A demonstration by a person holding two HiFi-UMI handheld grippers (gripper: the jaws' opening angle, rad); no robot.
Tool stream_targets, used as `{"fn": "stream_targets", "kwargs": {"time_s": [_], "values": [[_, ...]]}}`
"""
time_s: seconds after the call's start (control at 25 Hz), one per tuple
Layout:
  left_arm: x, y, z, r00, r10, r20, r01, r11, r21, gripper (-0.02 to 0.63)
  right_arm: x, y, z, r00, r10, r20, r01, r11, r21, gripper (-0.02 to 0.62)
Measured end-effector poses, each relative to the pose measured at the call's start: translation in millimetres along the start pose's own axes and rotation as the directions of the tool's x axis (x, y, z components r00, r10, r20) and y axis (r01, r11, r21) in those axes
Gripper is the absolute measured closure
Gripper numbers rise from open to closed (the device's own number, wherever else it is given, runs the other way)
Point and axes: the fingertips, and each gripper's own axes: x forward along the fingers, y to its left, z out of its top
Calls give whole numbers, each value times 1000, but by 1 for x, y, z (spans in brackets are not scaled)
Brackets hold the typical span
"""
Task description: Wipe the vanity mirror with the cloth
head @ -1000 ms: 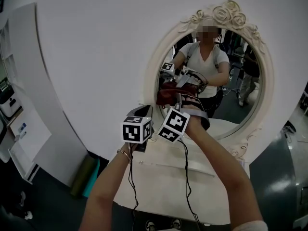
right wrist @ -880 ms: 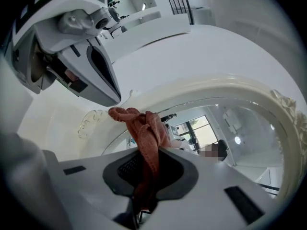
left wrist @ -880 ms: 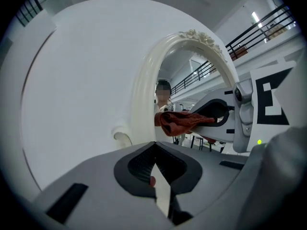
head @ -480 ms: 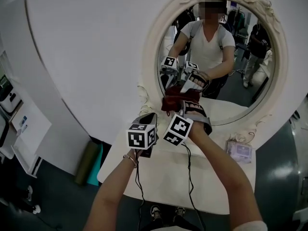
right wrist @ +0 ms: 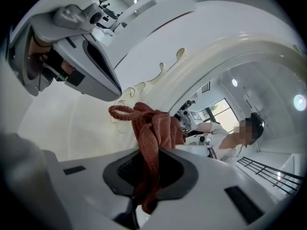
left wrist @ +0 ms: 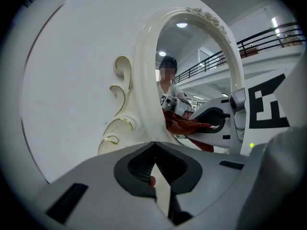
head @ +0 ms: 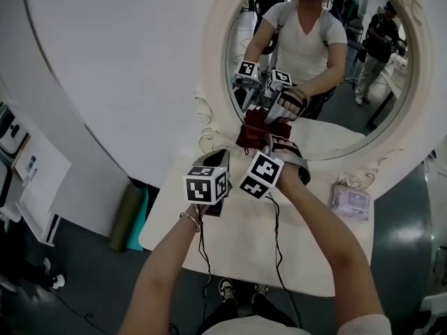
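Our right claw [right wrist: 146,176] clamps the red cloth [right wrist: 153,128] at the vanity mirror's [head: 363,117] lower-left glass, unwiped area lying up-right; left claw [left wrist: 153,164] idles nearby, jaws together

A plain white wall [head: 119,54] curves behind a white tabletop [head: 230,246]. The floor [head: 84,285] is dark grey-green and glossy, and it catches pale light on the right side. On the floor just beside the table's left edge, an olive roll [head: 126,216] and a teal roll [head: 142,222] sit side by side. Whether they stand or lean cannot be told. Further left, a flat white panel [head: 49,180] is set at a tilt. A small clear packet [head: 349,202] lies near the tabletop's right edge. In the left gripper view, a black railing [left wrist: 268,35] runs along an upper level, below a bright strip light [left wrist: 275,22] on the ceiling.
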Motion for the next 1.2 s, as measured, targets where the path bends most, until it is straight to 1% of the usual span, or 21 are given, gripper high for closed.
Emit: {"fn": "stream_targets", "kwargs": {"time_s": [0.12,0.28,0.36,0.52,0.64,0.76,0.92,1.0,1.08,1.2], "values": [[0,-2,12,1000,3,15,-3,1000,9,601,-5,-7,0,1000,1,2,-1,1000,7,535],[-1,-7,37,998,7,59,-8,1000,24,601,-20,-29,-1,1000,-29,6,29,999,14,535],[-2,-13,56,996,2,85,-5,1000,30,601,-33,-46,0,998,-59,8,59,998,7,535],[-6,-31,98,990,-14,138,5,998,66,601,-66,-89,2,990,-136,24,136,991,2,535],[-10,-46,129,985,-16,170,3,997,76,601,-93,-125,2,979,-202,24,202,979,-4,535],[-8,-66,172,975,-34,218,15,996,86,601,-121,-179,-5,951,-308,7,308,951,-11,535],[-11,-89,219,962,-56,268,27,994,110,601,-160,-237,-12,908,-418,-4,418,908,-8,535],[-16,-101,242,952,-77,295,38,990,138,601,-182,-265,-12,875,-484,-3,484,875,-24,535],[-22,-113,266,943,-99,318,47,985,166,601,-204,-292,-10,835,-551,2,550,834,-48,535],[-30,-125,300,930,-110,351,44,981,190,601,-234,-327,-1,781,-625,18,624,778,-73,535]]}}
